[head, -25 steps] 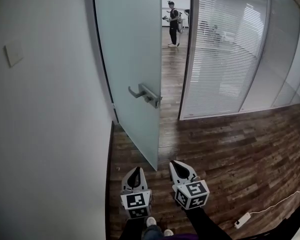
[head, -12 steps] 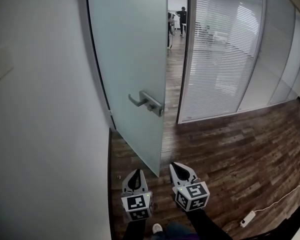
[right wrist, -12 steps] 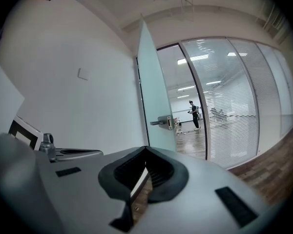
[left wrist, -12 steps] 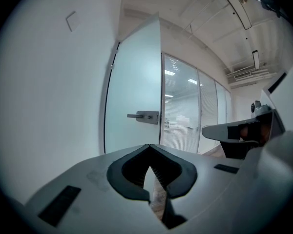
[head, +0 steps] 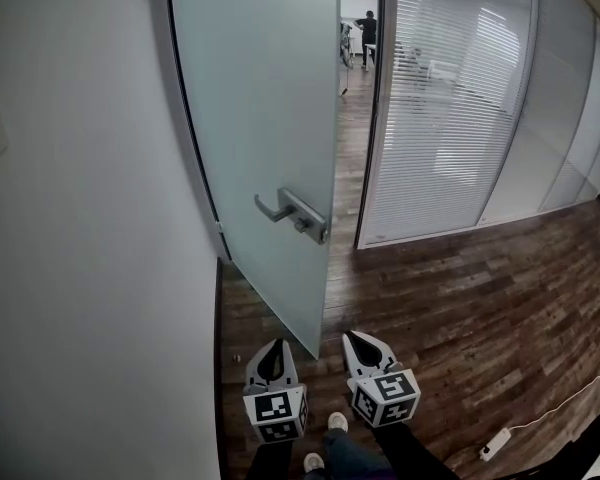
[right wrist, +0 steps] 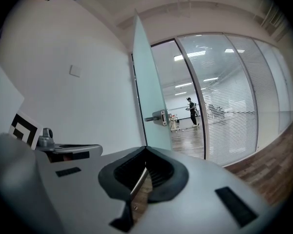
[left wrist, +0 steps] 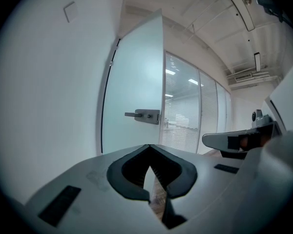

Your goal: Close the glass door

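- Left tongs (head: 272, 344): closed, tips meeting, nothing between them.
- Right tongs (head: 353, 337): closed likewise, tips together, nothing held.
- Both are held side by side, low, over the floor (head: 460, 308), and point toward the door (head: 260, 118). Neither touches it.
- Door: one tall pane of frosted, pale green-tinted glass with a dark strip along its hinged edge. A metal lever handle (head: 278, 209) on a lock plate sits at the free edge.
- Position: the door stands open, hinged beside the white wall (head: 80, 248) on the left and angled out into the room. In the head view its free edge comes down roughly between the two tongs, ahead of them. The handle is higher and farther off, well apart from both.
- The open doorway lies between the door's free edge and a glass partition (head: 440, 108) with blinds; a person (head: 368, 36) stands far beyond it.
- Limits: the door's top is cut off in the head view. The frosting hides what lies behind the pane. The person's shoes (head: 336, 422) show only in part at the bottom.
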### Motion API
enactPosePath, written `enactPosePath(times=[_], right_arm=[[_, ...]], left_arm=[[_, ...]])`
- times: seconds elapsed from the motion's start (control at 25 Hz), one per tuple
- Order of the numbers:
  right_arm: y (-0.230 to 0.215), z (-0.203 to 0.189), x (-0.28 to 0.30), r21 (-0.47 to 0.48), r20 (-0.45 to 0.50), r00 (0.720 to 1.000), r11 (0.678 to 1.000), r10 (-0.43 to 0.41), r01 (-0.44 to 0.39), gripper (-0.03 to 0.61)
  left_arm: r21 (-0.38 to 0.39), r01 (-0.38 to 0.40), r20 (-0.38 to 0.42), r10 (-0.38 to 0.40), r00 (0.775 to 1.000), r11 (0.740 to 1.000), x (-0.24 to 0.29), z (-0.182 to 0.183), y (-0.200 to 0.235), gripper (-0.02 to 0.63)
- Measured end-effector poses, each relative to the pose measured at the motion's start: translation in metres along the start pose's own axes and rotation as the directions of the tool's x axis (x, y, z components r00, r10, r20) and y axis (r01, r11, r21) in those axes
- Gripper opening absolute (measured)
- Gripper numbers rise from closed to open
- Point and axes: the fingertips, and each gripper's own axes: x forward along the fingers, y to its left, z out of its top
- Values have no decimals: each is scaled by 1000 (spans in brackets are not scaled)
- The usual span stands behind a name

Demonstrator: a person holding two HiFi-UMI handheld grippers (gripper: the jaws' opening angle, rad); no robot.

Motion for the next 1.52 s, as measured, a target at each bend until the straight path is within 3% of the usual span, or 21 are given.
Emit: enactPosePath(times=[0.36, 0.6, 0.96, 1.52], right_arm=[[-33, 17, 65, -9, -17, 998, 998, 64, -65, -9], [-51, 31, 103, -16, -15, 994, 994, 107, -107, -9], [-78, 36, 128, -16, -25, 993, 993, 116, -116, -9], [-69, 50, 152, -9, 0, 998, 998, 60, -60, -9]], left_arm=[[36, -51, -9, 51, 999, 998, 74, 11, 10, 0], [17, -81, 1, 81, 997, 997, 113, 27, 17, 0], [16, -119, -24, 119, 993, 993, 146, 23, 21, 0], [14, -25, -29, 25, 999, 1000, 173, 35, 37, 0]])
